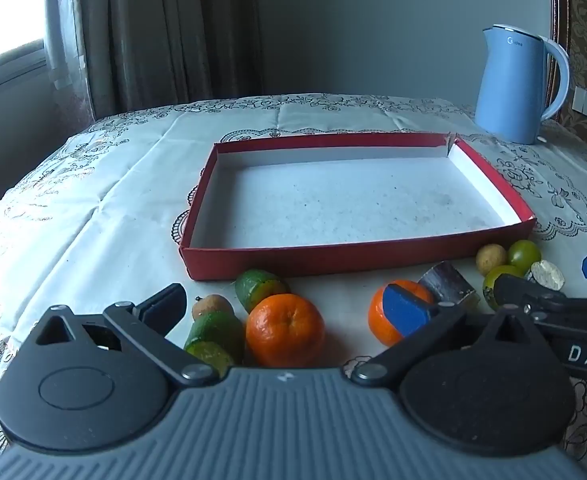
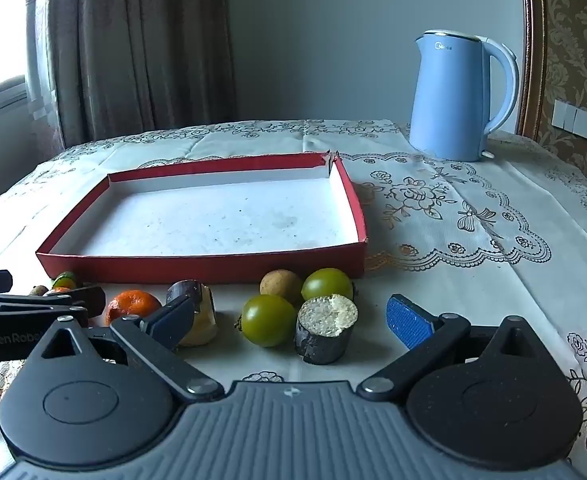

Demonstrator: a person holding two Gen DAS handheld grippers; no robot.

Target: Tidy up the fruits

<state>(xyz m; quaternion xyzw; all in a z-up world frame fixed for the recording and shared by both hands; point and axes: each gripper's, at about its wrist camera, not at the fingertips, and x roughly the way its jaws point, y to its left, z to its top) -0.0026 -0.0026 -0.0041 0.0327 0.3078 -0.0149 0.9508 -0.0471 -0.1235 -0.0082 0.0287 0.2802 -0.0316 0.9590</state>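
red tray (image 1: 357, 258), long axis left-right, fruits (image 1: 285, 330) in front

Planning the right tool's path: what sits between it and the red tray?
Right wrist view: two green fruits, a round brown fruit and a dark-skinned cut piece lie between the open right tool and the red tray.

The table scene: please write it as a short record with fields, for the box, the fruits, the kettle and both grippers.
box: red box, white inside, nothing in it
fruits: all on the tablecloth in front of the box
oranges: two, the near orange and the second orange
green round fruits: two, one is the green fruit
dark cut pieces: two, one is the dark piece
kettle: blue kettle, behind the box to the right
left gripper: open, holds nothing
right gripper: open, holds nothing
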